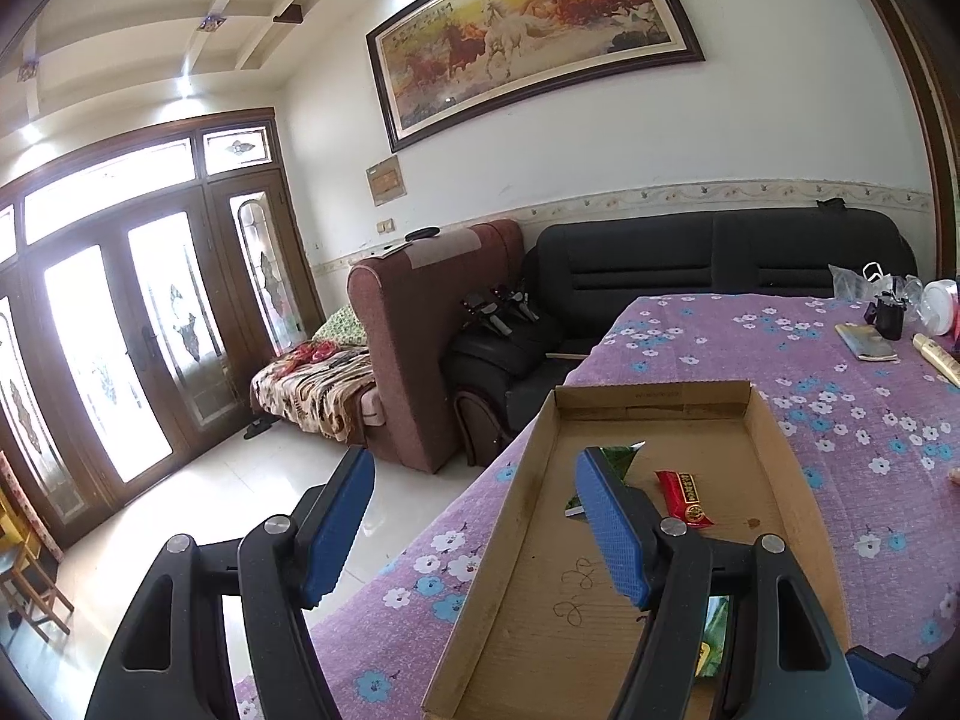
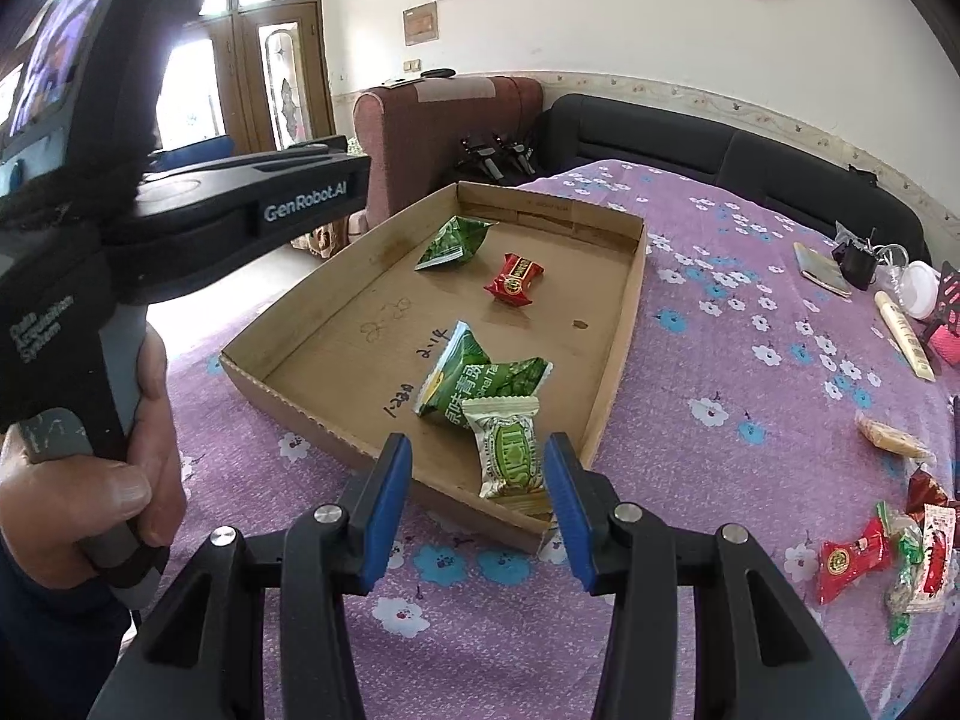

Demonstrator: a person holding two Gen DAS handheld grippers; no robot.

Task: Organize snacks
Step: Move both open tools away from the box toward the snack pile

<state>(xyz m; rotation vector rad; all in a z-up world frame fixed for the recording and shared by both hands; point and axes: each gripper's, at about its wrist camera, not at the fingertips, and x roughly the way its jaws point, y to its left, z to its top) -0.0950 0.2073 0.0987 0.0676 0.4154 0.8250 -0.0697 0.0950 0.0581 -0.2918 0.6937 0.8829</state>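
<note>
A shallow cardboard tray (image 2: 624,312) lies on the purple flowered tablecloth (image 2: 720,360). It holds a green packet (image 2: 456,243), a red packet (image 2: 513,279), two overlapping green packets (image 2: 474,375) and a white-and-green packet (image 2: 510,450) at its near corner. My right gripper (image 2: 480,492) hovers open just before that corner, and its pads are not pressing the white-and-green packet. My left gripper (image 1: 474,480) is open and empty, one finger over the tray (image 1: 654,399), the other past the table edge. Its right finger half hides a green packet (image 1: 621,456) beside the red packet (image 1: 684,498).
Loose snacks lie on the cloth at the right: a red packet (image 2: 852,561), a small pile (image 2: 918,546) and a yellow cracker (image 2: 891,438). A notebook (image 2: 822,270), a tube (image 2: 903,336) and a white cup (image 2: 918,288) sit farther back. A hand (image 2: 120,480) grips the left gripper's handle.
</note>
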